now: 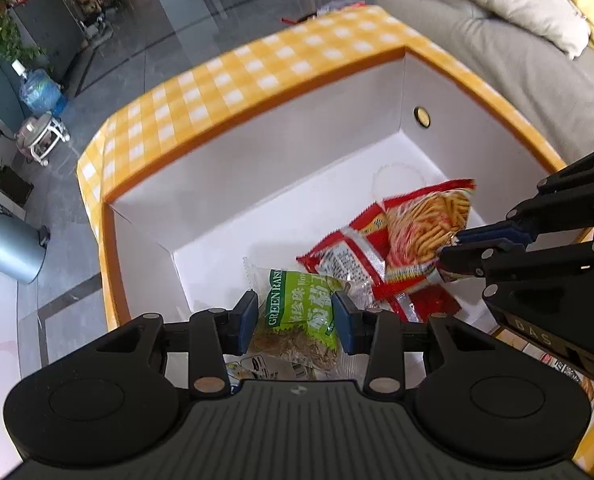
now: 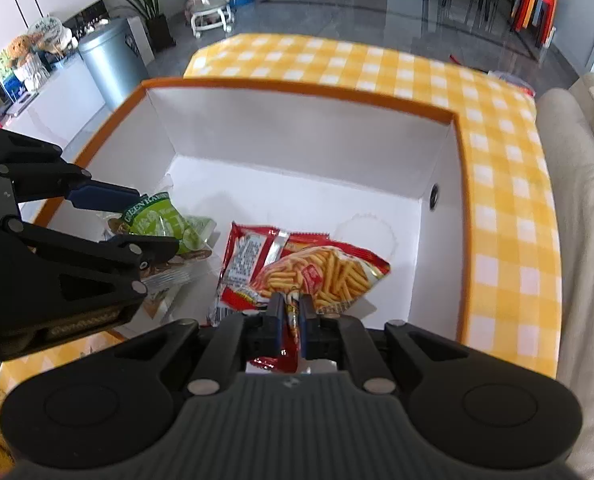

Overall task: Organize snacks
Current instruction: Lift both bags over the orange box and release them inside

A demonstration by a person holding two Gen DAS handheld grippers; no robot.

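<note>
A white storage box [image 1: 281, 168] [image 2: 297, 136] with an orange rim stands open on the yellow checked tablecloth. My left gripper [image 1: 295, 322] [image 2: 137, 220] is shut on a green raisin snack packet [image 1: 297, 312] [image 2: 165, 220], held inside the box near its left side. To its right, my right gripper [image 2: 291, 314] [image 1: 451, 248] is shut on the edge of a red bag of fried sticks [image 2: 309, 272] [image 1: 401, 248], which hangs low over the box floor. Both packets are within the box walls; whether they touch the floor I cannot tell.
The box floor [image 2: 297, 200] beyond the two packets is bare white. A round hole [image 1: 421, 117] sits in the right wall. A beige sofa [image 1: 517, 40] runs along the right, a grey bin [image 2: 111, 64] stands on the floor to the left, and more packets [image 1: 557, 364] lie outside the box.
</note>
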